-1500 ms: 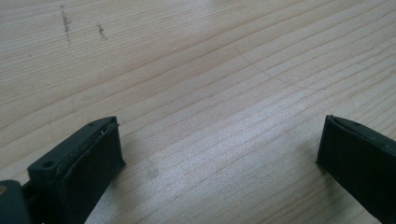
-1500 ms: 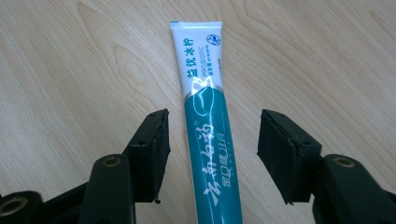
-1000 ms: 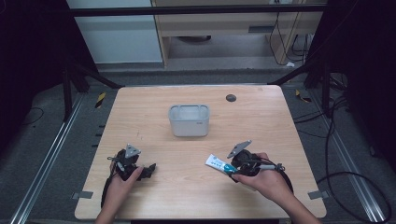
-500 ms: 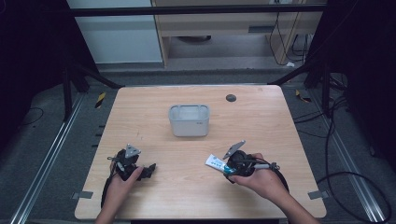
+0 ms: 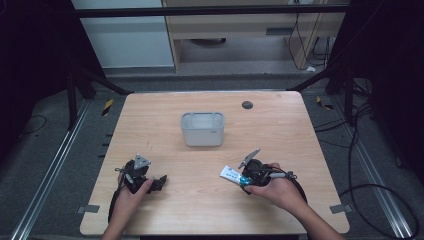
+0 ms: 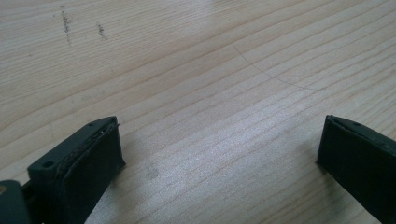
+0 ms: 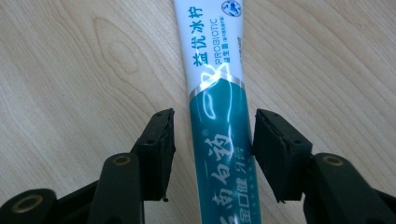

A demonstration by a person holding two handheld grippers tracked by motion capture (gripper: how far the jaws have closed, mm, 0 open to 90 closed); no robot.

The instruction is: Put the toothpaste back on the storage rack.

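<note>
A white and teal toothpaste tube [image 5: 230, 174] [image 7: 215, 70] lies flat on the wooden table [image 5: 280, 130], near the front right. My right gripper [image 5: 243, 180] [image 7: 212, 126] sits low over the tube's teal end with one jaw on each side. Narrow gaps show between the pads and the tube, and the jaws have just been opening a little with the tube between them. My left gripper [image 5: 160, 181] [image 6: 219, 140] rests at the front left, jaws wide open over bare wood.
A grey rectangular bin [image 5: 202, 136] stands at the table's centre, beyond both hands. A small dark round mark [image 5: 247, 105] sits near the far edge. Cables trail from each gripper toward the front edge.
The right hand has shifted slightly left and settled down over the tube's teal end. The left hand and the tube have not moved.
</note>
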